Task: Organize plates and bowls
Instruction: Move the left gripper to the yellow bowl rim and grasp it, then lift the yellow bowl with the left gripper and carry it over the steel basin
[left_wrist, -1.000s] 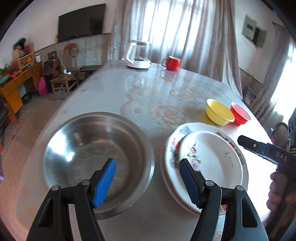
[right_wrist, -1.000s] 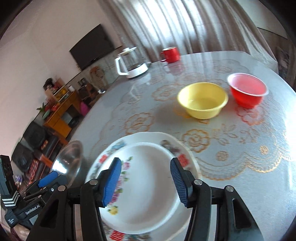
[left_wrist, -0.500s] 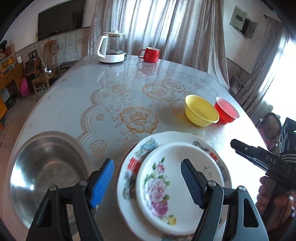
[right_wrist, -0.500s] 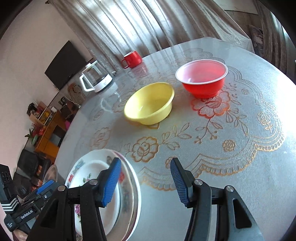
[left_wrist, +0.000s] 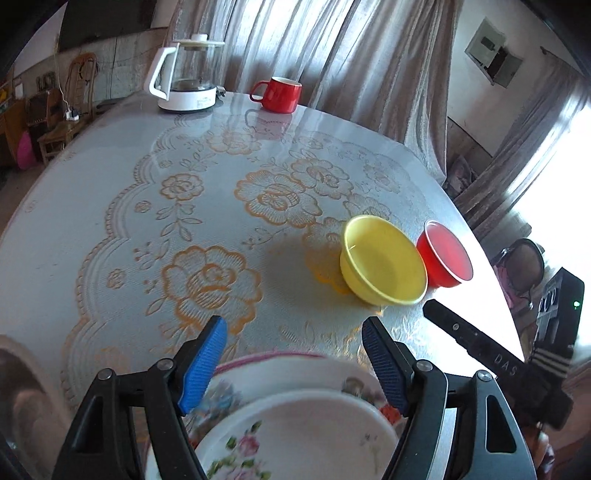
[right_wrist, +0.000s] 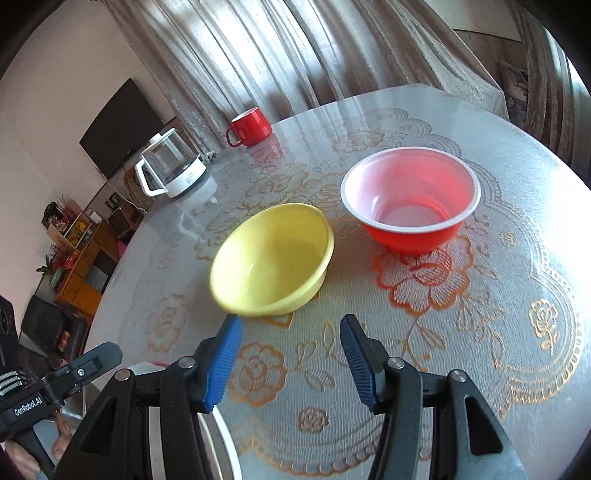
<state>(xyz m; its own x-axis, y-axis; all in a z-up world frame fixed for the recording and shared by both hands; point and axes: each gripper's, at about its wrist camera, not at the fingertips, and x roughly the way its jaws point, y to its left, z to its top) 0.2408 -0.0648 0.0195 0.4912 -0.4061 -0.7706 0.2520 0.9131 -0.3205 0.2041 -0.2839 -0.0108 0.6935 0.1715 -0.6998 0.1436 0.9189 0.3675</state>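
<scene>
Sliding out of the left wrist view since a second ago, the steel basin (left_wrist: 14, 398) is now showing only as a blurred sliver at eight o'clock, while the yellow bowl (left_wrist: 384, 262) and red bowl (left_wrist: 448, 258) are drawing nearer. The left gripper (left_wrist: 293, 363), whose jaws have just been opening, is hanging apart and empty over the stacked floral plates (left_wrist: 295, 424) at six o'clock. The right gripper (right_wrist: 290, 363) is standing parted, holding nothing, just short of the yellow bowl; a second ago it was over the plates. Only the right view is showing the red bowl's white rim and glossy translucent plastic. The table (right_wrist: 480, 350) is wearing a shiny lace-patterned cover.
</scene>
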